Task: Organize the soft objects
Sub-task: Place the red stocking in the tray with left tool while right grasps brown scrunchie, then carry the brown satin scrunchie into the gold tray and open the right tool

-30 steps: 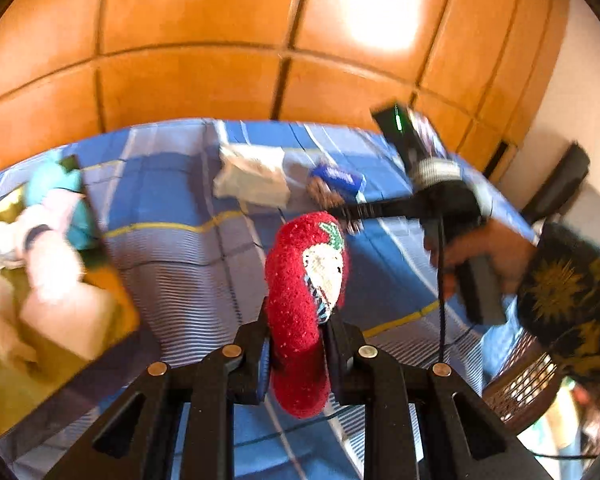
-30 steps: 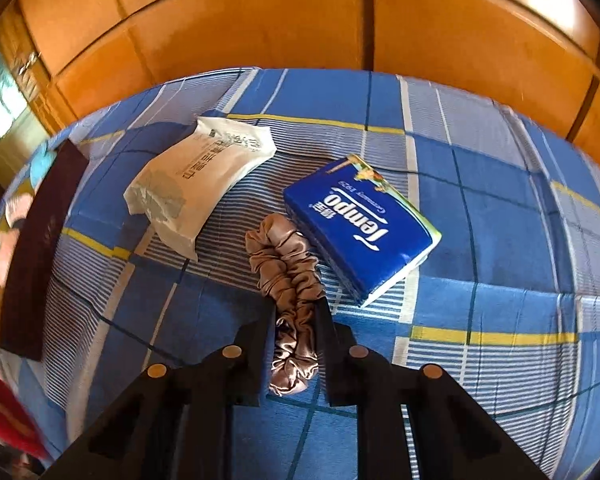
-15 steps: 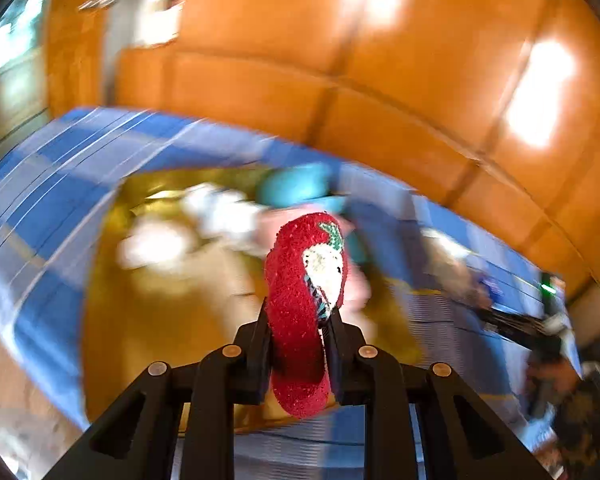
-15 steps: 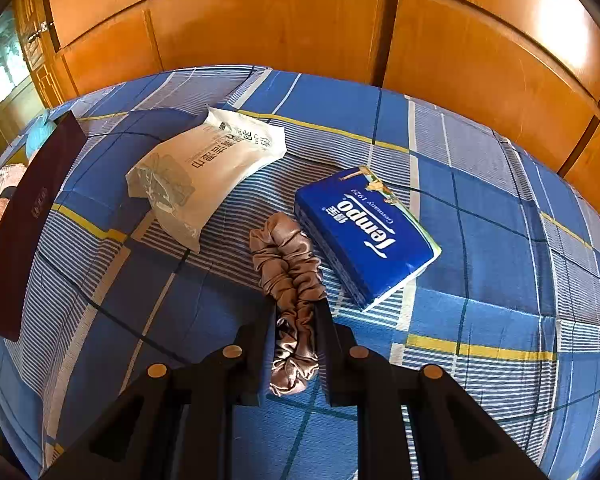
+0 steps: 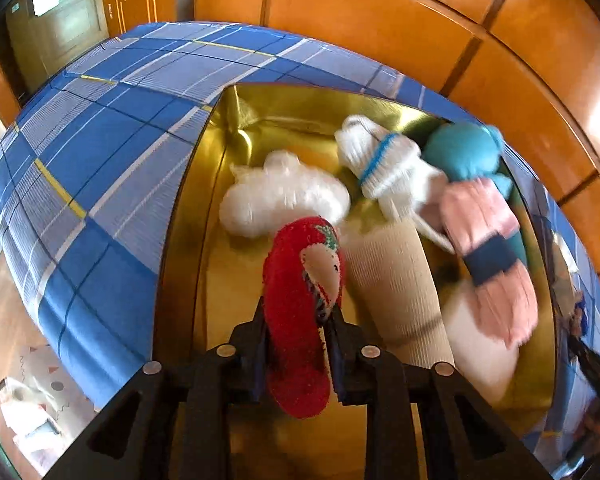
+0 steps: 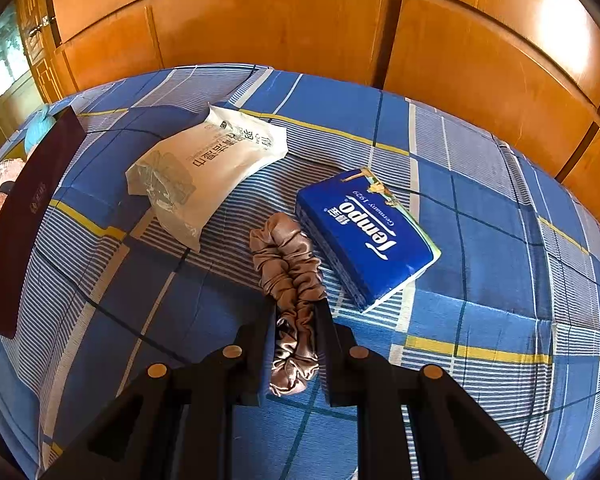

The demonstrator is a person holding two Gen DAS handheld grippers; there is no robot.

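A fuzzy red sock [image 5: 296, 320] sits between my left gripper's [image 5: 296, 320] jaws, which have just been opening, over the shiny gold box [image 5: 204, 216]; white, beige and pink soft things lie ahead. In the right view, my right gripper [image 6: 296, 312] pinches a taupe satin scrunchie [image 6: 288, 276], with a blue tissue pack [image 6: 364, 236] just to its right.

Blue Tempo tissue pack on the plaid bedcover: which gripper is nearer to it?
Right. The right gripper, shut on the grey-brown satin scrunchie, sits beside the blue Tempo tissue pack. The left gripper hangs over the gold-lined box, pack unseen there.
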